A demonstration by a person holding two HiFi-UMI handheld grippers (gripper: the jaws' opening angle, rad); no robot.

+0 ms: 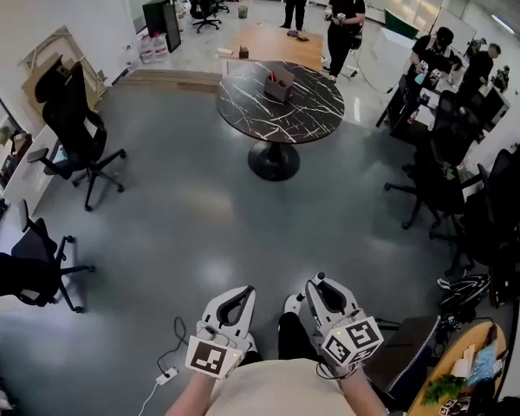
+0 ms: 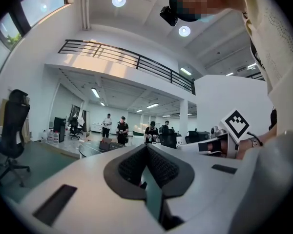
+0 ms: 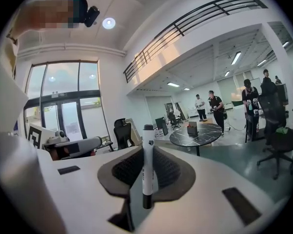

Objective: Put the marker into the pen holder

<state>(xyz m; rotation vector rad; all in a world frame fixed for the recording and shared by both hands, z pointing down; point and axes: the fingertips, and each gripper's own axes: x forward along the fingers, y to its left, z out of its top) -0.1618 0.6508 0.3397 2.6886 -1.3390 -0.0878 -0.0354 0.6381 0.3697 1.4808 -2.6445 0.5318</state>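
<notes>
A white marker [image 3: 148,165] with a black cap stands upright between the jaws of my right gripper [image 3: 147,147], which is shut on it. My left gripper [image 2: 147,149] is shut with nothing between its pads. In the head view both grippers are held close to my body, the left gripper [image 1: 233,300] beside the right gripper [image 1: 326,289], pointing forward over the floor. The pen holder, a small brown box [image 1: 278,83], sits on a round black marble table [image 1: 308,115] several steps ahead; the same box [image 3: 192,128] shows far off in the right gripper view.
Black office chairs [image 1: 76,128] stand at the left, with more chairs and desks [image 1: 455,159] at the right. Several people [image 1: 343,20] stand beyond the table. A power strip and cable [image 1: 165,373] lie on the grey floor near my feet.
</notes>
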